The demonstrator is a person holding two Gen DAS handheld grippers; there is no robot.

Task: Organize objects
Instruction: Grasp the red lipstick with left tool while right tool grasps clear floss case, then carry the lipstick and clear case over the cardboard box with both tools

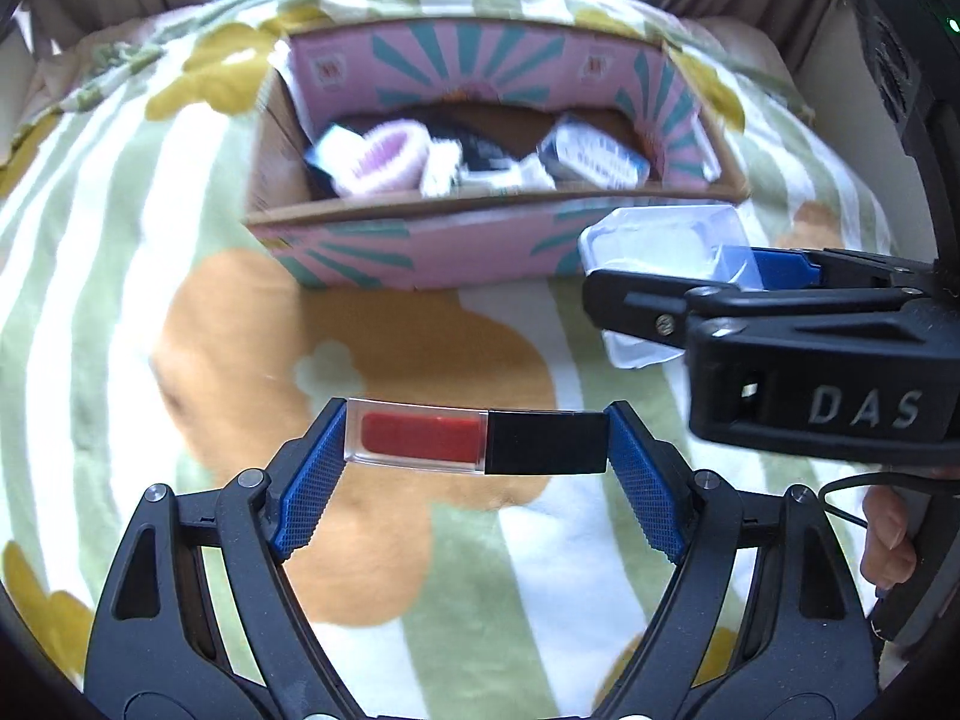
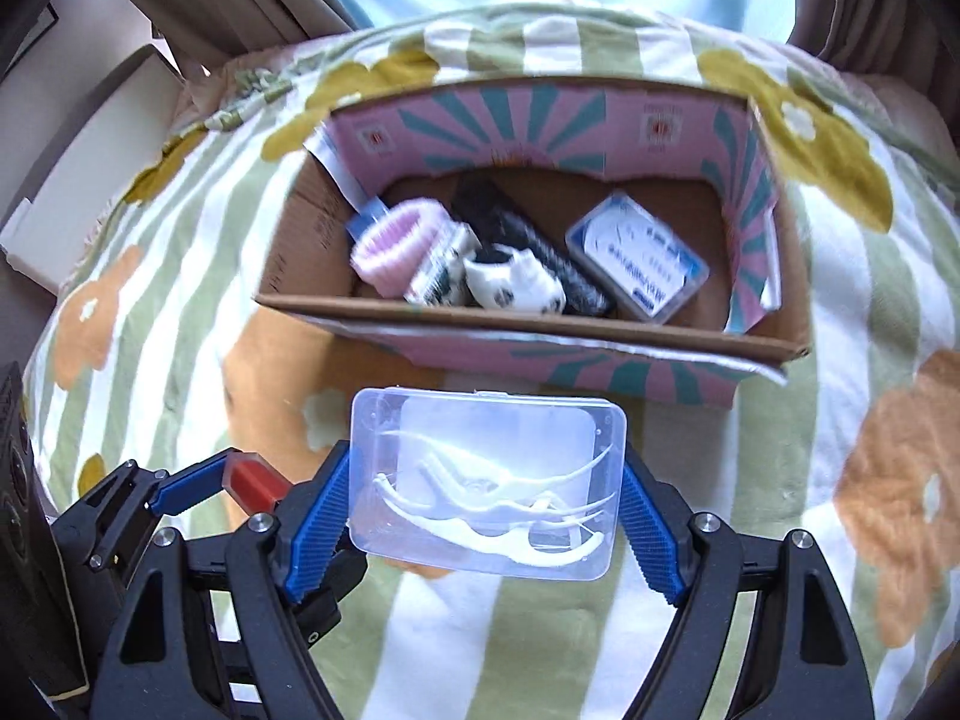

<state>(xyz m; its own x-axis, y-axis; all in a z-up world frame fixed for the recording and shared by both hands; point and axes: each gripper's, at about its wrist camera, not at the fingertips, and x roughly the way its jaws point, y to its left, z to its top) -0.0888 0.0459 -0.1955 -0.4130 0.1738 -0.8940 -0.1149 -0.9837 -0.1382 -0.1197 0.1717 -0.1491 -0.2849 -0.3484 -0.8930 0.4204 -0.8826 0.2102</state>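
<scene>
My left gripper point(image 1: 477, 441) is shut on a lip gloss tube point(image 1: 474, 441), clear with red fill and a black cap, gripped end to end above the bedspread. My right gripper point(image 2: 486, 501) is shut on a clear plastic case point(image 2: 489, 483) of white floss picks, its blue pads point(image 2: 324, 534) pressing the short sides. Each gripper shows in the other's view: the right gripper point(image 1: 666, 285) with the case point(image 1: 660, 240) at the right, the left one point(image 2: 228, 483) with the tube point(image 2: 255, 483) at lower left. Ahead sits an open pink-and-teal cardboard box point(image 2: 600, 369).
Inside the box lie a pink hair roller point(image 2: 399, 243), a black item point(image 2: 528, 231), a black-and-white pouch point(image 2: 516, 285) and a blue-edged case point(image 2: 639, 261). A striped, flowered bedspread point(image 1: 150, 276) covers the bed. Curtains and a window stand beyond. A hand point(image 1: 888, 537) grips the right handle.
</scene>
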